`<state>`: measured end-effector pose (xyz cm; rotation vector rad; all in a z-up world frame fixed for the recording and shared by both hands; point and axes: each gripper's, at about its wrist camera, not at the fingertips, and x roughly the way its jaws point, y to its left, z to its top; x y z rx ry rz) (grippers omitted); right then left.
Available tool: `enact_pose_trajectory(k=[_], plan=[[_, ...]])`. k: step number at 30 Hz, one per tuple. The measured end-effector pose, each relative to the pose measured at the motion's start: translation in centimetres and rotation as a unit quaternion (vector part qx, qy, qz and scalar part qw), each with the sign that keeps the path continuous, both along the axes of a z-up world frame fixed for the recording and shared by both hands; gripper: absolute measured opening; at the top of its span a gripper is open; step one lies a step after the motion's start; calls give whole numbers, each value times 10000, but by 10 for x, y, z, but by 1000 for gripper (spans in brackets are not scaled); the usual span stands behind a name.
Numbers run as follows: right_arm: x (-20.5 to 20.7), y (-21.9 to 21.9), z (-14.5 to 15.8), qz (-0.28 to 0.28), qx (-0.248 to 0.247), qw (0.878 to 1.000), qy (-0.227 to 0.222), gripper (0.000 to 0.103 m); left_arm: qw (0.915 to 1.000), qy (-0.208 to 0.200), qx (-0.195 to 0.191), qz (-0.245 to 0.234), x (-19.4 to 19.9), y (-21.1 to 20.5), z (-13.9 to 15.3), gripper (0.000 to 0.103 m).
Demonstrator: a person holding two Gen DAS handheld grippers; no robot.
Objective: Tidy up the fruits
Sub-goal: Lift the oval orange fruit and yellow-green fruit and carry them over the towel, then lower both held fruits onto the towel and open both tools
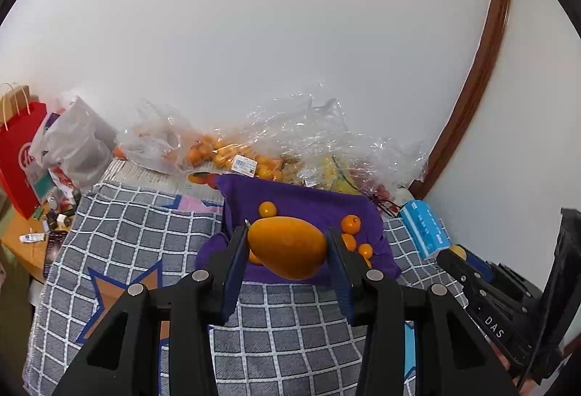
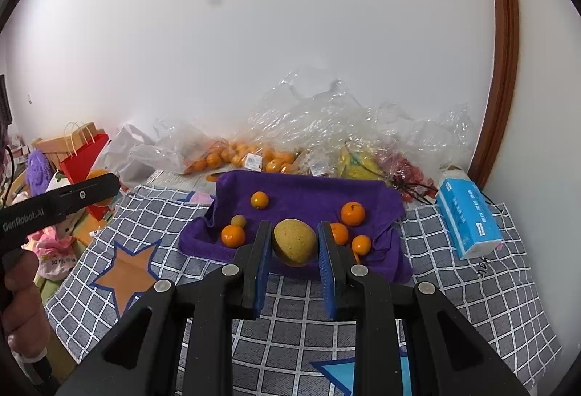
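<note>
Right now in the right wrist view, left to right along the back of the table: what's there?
Red paper bag → bagged oranges → yellow fruit in plastic wrap → red fruit in wrap → blue tissue pack.

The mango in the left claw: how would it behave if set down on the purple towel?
The mango is smooth and egg-shaped, so it would probably roll or rock. The soft, rumpled purple towel should damp that. Its glossy skin may slip between the left claw's pads.

two hand-held grippers [image 1: 288,245] [image 2: 295,243], one mango [image 1: 288,247], one purple towel [image 2: 308,189], one tissue pack [image 2: 468,218]
</note>
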<state>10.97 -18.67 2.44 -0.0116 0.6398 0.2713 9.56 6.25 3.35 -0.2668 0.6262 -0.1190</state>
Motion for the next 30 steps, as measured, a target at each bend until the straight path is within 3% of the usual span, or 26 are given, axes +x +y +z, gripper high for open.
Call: enact_pose_trajectory(k=[15, 30], plan=[[23, -54, -8, -508, 235, 9984, 62, 25, 9994, -34, 91, -325, 35, -33, 3, 41], [76, -58, -9, -594, 179, 9981, 21, 25, 9990, 102, 344, -256, 87, -42, 0, 41]])
